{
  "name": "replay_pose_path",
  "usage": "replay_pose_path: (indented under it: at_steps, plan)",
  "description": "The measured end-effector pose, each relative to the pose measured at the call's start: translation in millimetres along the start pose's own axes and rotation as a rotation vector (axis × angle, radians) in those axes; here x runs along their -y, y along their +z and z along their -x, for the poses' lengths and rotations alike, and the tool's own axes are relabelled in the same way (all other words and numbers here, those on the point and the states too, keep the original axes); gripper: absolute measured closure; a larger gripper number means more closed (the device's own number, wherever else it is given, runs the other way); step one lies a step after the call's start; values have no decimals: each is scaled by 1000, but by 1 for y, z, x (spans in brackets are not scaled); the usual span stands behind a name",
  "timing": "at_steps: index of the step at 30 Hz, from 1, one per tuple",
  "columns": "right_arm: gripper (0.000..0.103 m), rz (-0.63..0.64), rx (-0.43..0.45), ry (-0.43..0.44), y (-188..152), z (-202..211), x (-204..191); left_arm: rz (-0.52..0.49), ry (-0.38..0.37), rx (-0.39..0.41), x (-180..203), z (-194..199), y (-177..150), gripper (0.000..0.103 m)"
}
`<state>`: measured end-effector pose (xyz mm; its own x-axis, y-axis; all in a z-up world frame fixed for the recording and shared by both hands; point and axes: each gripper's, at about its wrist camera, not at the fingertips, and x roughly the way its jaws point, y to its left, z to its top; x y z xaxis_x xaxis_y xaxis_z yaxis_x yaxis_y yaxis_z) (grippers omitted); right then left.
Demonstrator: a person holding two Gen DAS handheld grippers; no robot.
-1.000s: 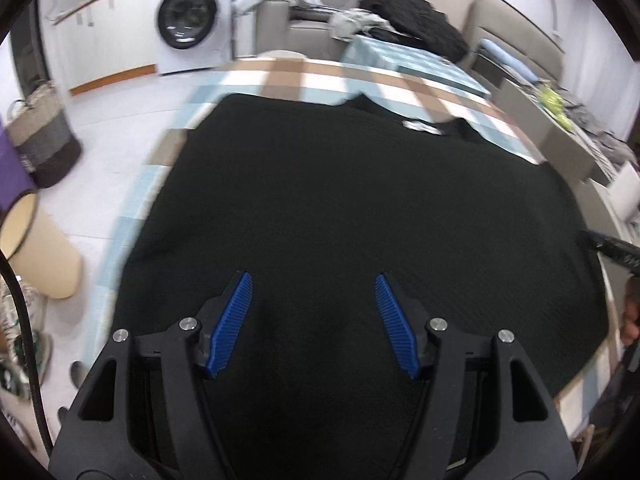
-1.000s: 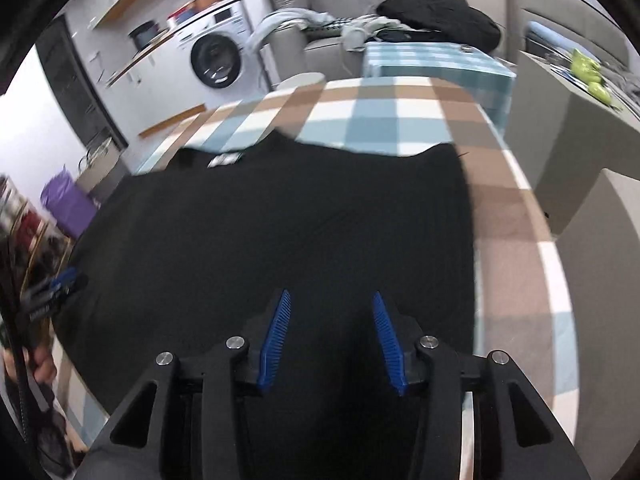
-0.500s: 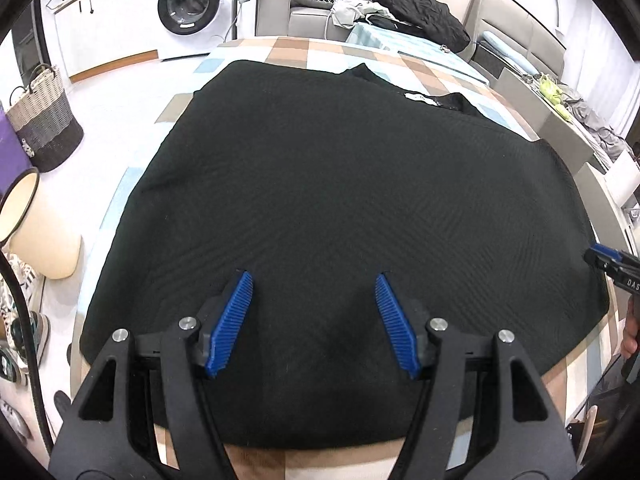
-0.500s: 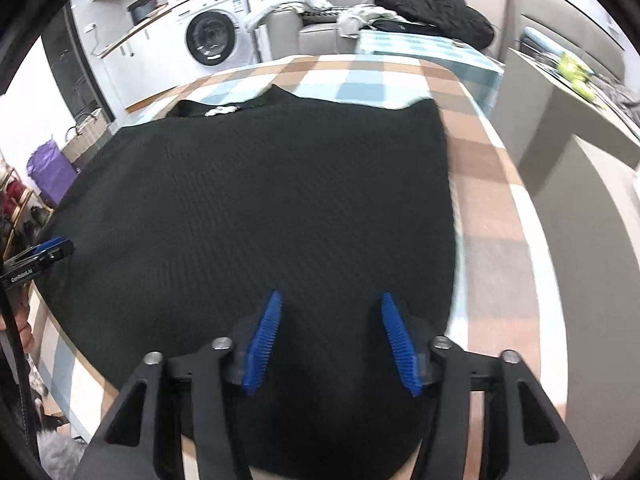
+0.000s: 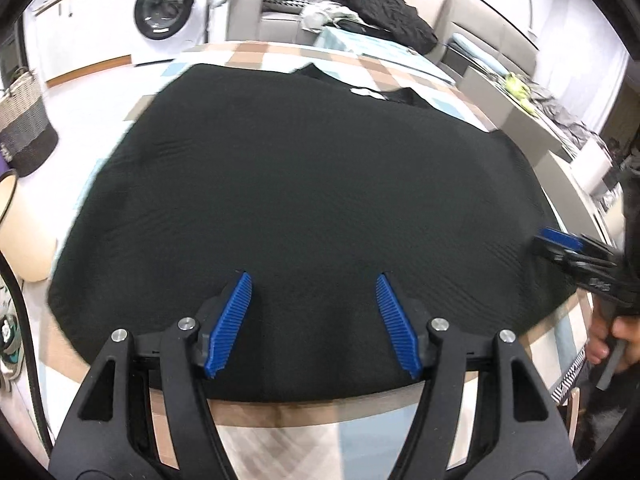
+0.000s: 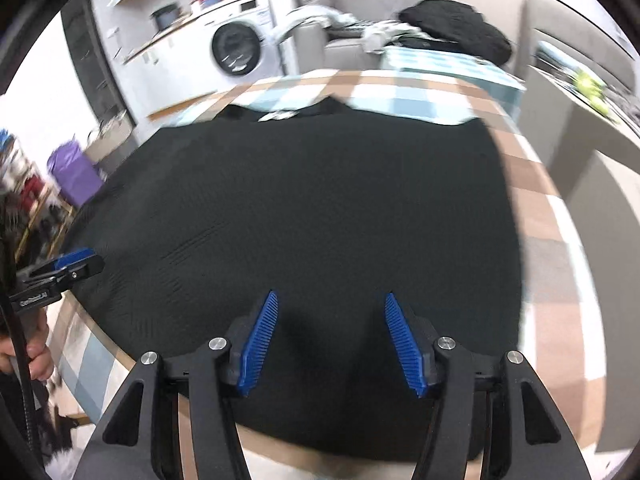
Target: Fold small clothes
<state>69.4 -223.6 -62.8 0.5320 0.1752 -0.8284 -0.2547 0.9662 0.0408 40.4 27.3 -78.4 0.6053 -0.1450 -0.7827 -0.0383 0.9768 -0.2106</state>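
While the black top (image 5: 312,200) lies spread flat over the checked cloth (image 5: 280,54) on the table, both grippers hang above its near hem with nothing between their blue pads. The left gripper (image 5: 312,320) stands with its jaws apart over the hem, the fabric's edge passing just below its fingers. The right gripper (image 6: 330,338) is likewise parted; its jaws have just been opening, and only the dark knit shows in the gap, not pinched by either pad. The top's neckline and a white label (image 5: 366,92) point to the far side of the table. In the left wrist view the right gripper's tip shows at the right edge, held by a hand (image 5: 608,336); in the right wrist view the left gripper's tip shows at the left edge near the top's corner. Beyond the table stand a washing machine (image 5: 166,12), a sofa piled with clothes (image 5: 380,12) and a woven basket (image 5: 24,124).
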Motion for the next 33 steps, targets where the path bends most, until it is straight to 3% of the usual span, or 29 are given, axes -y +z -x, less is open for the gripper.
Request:
replay_pose_path:
  at_steps: [6, 12, 16, 20, 24, 28, 33]
  plan:
    - [44, 121, -25, -40, 2, -24, -31, -36, -6, -18, 16, -3, -2, 40]
    - [37, 133, -18, -53, -18, -12, -22, -48, 12, -41, 22, -8, -6, 40]
    - [33, 126, -10, -53, -29, 3, -18, -54, -33, -37, 31, -4, -10, 40]
    - [31, 174, 4, 7, -29, 5, -38, -122, -73, -42, 48, -5, -16, 39]
    - [25, 241, -5, -31, -33, -7, -52, -148, -45, -40, 53, -7, -23, 39]
    - [25, 195, -24, -35, -29, -8, -44, -110, -31, -37, 45, -2, -24, 39]
    - [22, 173, -30, -63, -26, -8, -34, -49, 45, -26, 23, 5, -22, 39]
